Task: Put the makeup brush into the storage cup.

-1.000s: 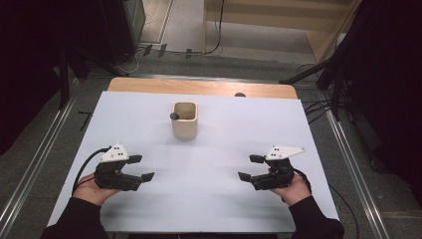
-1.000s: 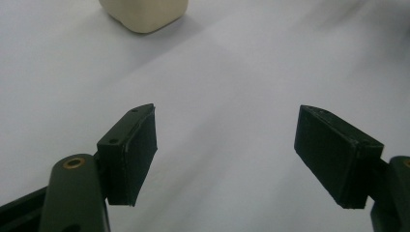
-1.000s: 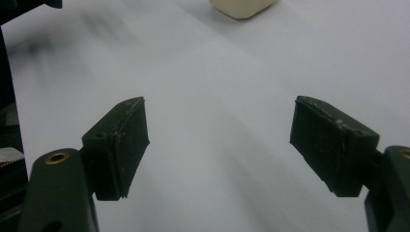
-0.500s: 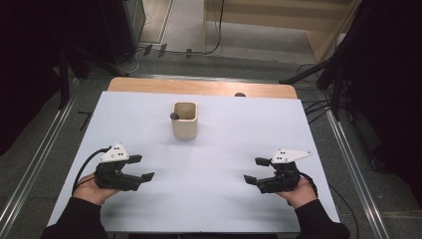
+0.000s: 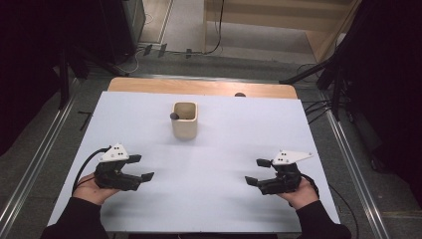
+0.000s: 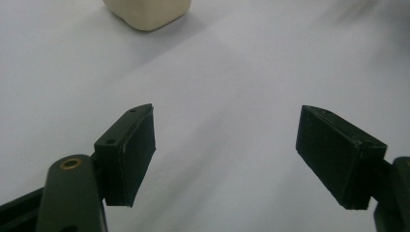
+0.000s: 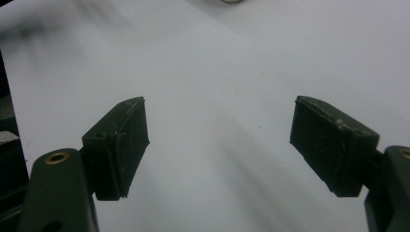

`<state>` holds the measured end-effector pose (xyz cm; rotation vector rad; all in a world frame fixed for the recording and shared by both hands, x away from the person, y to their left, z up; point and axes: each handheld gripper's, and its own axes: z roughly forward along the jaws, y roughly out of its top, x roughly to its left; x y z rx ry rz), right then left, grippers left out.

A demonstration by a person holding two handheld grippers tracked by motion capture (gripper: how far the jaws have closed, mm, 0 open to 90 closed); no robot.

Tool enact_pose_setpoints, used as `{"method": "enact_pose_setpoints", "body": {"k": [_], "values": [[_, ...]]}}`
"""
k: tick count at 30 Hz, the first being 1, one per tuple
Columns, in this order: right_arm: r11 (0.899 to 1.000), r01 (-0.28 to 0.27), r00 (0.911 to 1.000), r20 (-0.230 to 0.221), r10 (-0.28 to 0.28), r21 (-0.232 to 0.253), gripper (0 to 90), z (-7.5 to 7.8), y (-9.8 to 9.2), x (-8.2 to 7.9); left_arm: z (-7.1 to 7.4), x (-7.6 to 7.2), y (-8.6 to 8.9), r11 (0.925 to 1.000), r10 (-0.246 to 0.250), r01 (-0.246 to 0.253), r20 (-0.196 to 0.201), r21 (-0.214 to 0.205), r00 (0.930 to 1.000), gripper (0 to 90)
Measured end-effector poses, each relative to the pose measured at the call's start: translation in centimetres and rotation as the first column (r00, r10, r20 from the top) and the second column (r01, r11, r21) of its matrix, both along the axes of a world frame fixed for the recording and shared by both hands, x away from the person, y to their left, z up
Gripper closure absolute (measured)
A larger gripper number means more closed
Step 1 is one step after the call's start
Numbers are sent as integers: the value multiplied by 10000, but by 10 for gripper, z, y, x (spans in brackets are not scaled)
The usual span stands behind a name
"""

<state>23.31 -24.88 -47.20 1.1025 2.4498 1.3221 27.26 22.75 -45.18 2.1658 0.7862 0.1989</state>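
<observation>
My left gripper (image 5: 141, 168) sits in my left hand (image 5: 92, 188), close to me on the left side of the counter (image 5: 224, 164). Its two black jaws stand wide apart with nothing between them. My right gripper (image 5: 258, 172) sits in my right hand (image 5: 299, 194), close to me on the right side. Its jaws stand wide apart too, and they hold nothing. Both grippers point toward the middle of the counter. My dark sleeves are cut off at the bottom edge of the high view.

In the left gripper view, the flat black pads (image 6: 140, 145) look smooth and square. White counter lies under them. The right gripper view looks much the same, with small pale scuffs on the pads (image 7: 130, 135).

The counter top is white, flat and plain. Farther away, near the middle, stands a small cup (image 5: 184, 120). It is cream in colour, with rounded corners and an open top. It is well apart from both grippers. A little dark round thing (image 5: 174, 116) sits at its left rim, and I cannot tell what it is. In the left gripper view, only the bottom of the cup (image 6: 147, 12) shows at the top edge.

Behind the white top runs a strip of wood (image 5: 199, 87). Past that is a grey floor (image 5: 189, 40) with cables. The sides of the room are very dark and hard to make out.
</observation>
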Motion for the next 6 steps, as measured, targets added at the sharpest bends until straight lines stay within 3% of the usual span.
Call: {"method": "enact_pose_setpoints", "body": {"k": [6], "values": [[10000, 14, 10000, 17, -14, -31, 220, 0, -1, -2, 1, 0, 0, 9999, -28, 29, 59, -103, 10000, 215]]}}
